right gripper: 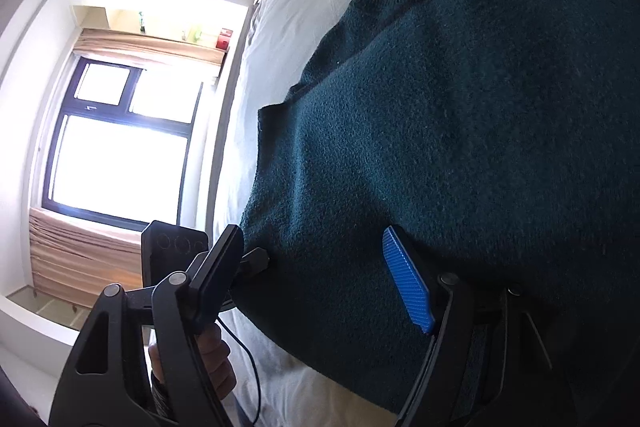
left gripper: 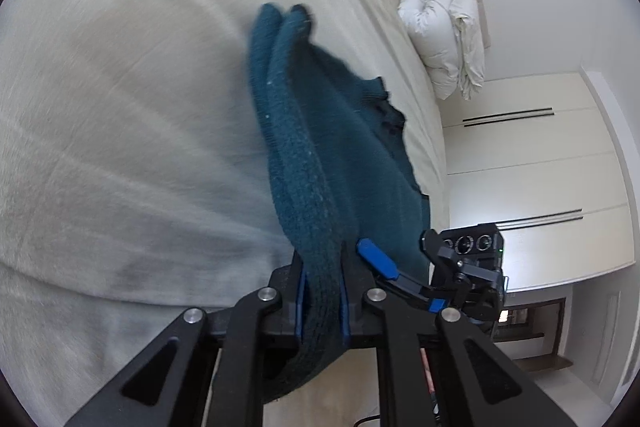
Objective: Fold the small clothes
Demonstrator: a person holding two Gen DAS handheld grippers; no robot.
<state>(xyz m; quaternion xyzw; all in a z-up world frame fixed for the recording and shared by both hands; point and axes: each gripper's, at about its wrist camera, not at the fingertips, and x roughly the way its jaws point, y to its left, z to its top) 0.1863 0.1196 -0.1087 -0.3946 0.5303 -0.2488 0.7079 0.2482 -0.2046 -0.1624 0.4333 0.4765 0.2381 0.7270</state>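
One broad cream bed (left gripper: 120,107) carries the teal knit sweater (left gripper: 320,155), which runs from centre toward 6 o'clock. It looks soft, thick and floppy; gripping a doubled edge suits it. The left gripper (left gripper: 322,303) pinches that fold, while the right gripper (right gripper: 320,283) is spread wide over the knit.

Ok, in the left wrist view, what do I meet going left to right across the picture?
Cream bedsheet → teal knit garment, clamped in the left gripper → right gripper, open beside it → folded white duvet → white wardrobe doors.
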